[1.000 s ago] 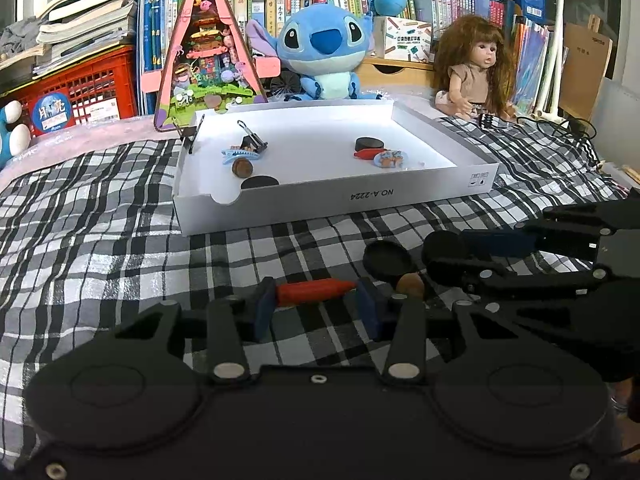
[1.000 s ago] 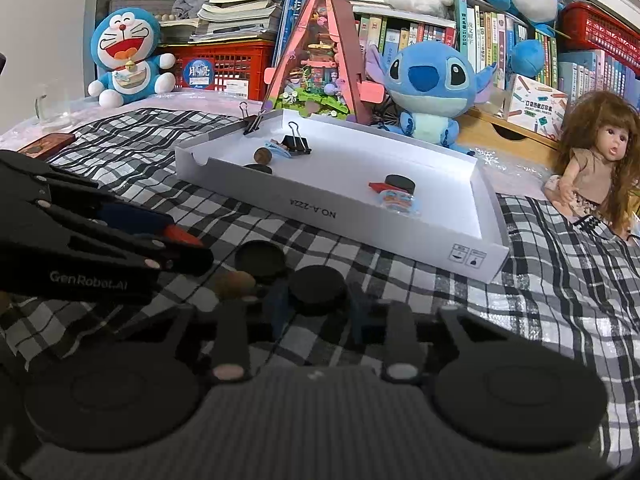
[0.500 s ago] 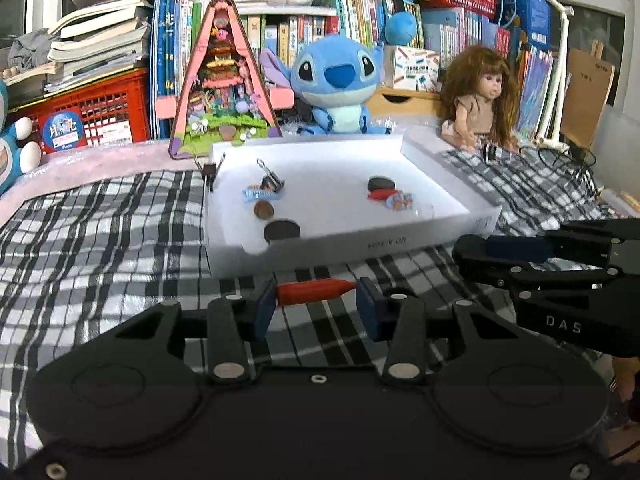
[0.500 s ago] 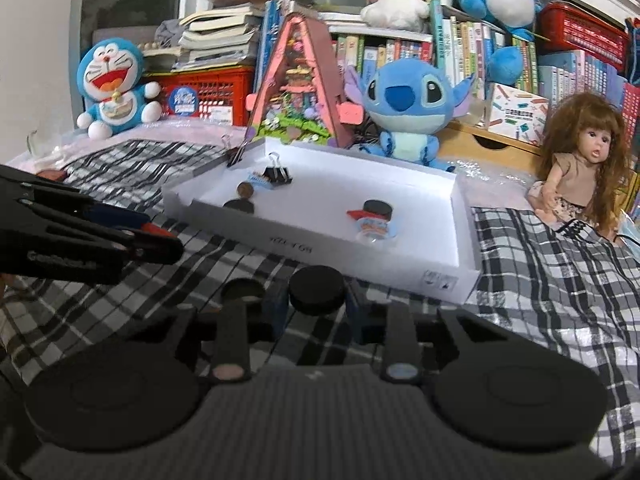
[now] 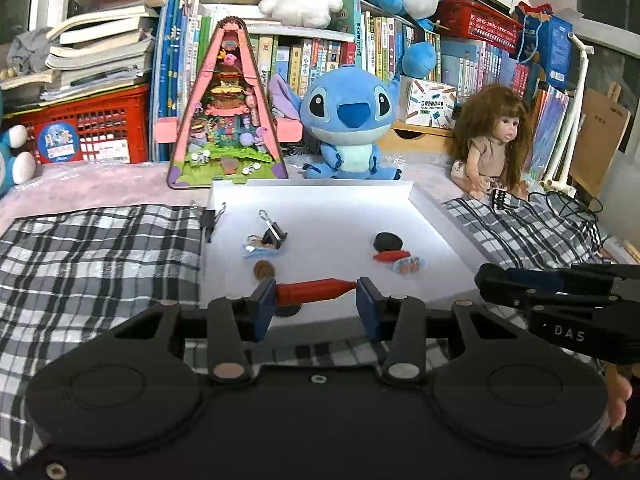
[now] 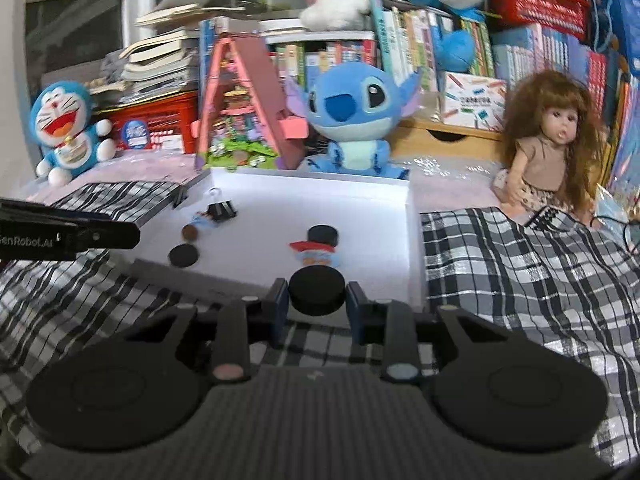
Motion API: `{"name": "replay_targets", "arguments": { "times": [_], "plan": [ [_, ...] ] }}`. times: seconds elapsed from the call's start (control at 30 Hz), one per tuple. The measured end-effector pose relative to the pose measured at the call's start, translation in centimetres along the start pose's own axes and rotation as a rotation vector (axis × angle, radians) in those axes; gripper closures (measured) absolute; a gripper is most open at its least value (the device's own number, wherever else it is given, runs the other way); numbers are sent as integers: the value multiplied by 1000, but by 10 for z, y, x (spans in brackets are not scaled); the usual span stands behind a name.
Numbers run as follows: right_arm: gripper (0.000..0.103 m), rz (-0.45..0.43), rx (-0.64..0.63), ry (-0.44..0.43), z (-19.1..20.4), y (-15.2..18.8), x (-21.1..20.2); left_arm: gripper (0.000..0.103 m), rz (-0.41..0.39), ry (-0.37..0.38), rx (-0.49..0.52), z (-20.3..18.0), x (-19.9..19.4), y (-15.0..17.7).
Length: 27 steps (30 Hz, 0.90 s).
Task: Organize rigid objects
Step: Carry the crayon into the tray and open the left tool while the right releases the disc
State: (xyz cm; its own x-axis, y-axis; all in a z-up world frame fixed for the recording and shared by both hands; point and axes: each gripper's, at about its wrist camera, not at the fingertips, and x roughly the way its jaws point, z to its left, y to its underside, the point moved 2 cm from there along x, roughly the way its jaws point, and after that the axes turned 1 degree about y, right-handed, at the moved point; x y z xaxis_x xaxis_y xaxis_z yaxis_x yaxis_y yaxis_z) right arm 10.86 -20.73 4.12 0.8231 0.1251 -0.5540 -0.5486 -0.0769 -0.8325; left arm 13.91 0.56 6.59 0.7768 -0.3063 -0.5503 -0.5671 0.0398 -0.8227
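Note:
My left gripper (image 5: pixel 316 296) is shut on a red cone-tipped peg (image 5: pixel 314 291), held crosswise over the near edge of the white tray (image 5: pixel 440 216). My right gripper (image 6: pixel 317 300) is shut on a black disc (image 6: pixel 317 294), held above the tray's near wall (image 6: pixel 414 240). In the tray lie a binder clip (image 5: pixel 274 236), a brown disc (image 5: pixel 264 270), a black disc (image 5: pixel 387 241), a small red piece (image 5: pixel 390 256) and a blue-rimmed figure tile (image 5: pixel 408 266). The right gripper shows at the right of the left wrist view (image 5: pixel 560 292).
The tray sits on a black-and-white checked cloth (image 5: pixel 100 248). Behind it stand a pink triangular toy house (image 5: pixel 228 108), a Stitch plush (image 5: pixel 348 120), a doll (image 5: pixel 496 140), a red crate (image 5: pixel 88 128) and bookshelves. Another binder clip (image 5: pixel 210 220) is clipped on the tray's left wall.
Both grippers have lifted off the cloth with their objects and moved forward to the tray. The black and brown discs left on the cloth are out of view.

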Motion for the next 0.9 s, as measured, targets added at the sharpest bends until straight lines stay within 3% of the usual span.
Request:
{"name": "replay_targets", "arguments": {
  "times": [0.53,0.9],
  "plan": [
    [66,122,76,35,-31,-23,60,62,89,-26,-31,-14,86,-12],
    [66,189,96,22,-36,-17,84,62,116,-63,-4,-14,111,-4]
  ]
}}
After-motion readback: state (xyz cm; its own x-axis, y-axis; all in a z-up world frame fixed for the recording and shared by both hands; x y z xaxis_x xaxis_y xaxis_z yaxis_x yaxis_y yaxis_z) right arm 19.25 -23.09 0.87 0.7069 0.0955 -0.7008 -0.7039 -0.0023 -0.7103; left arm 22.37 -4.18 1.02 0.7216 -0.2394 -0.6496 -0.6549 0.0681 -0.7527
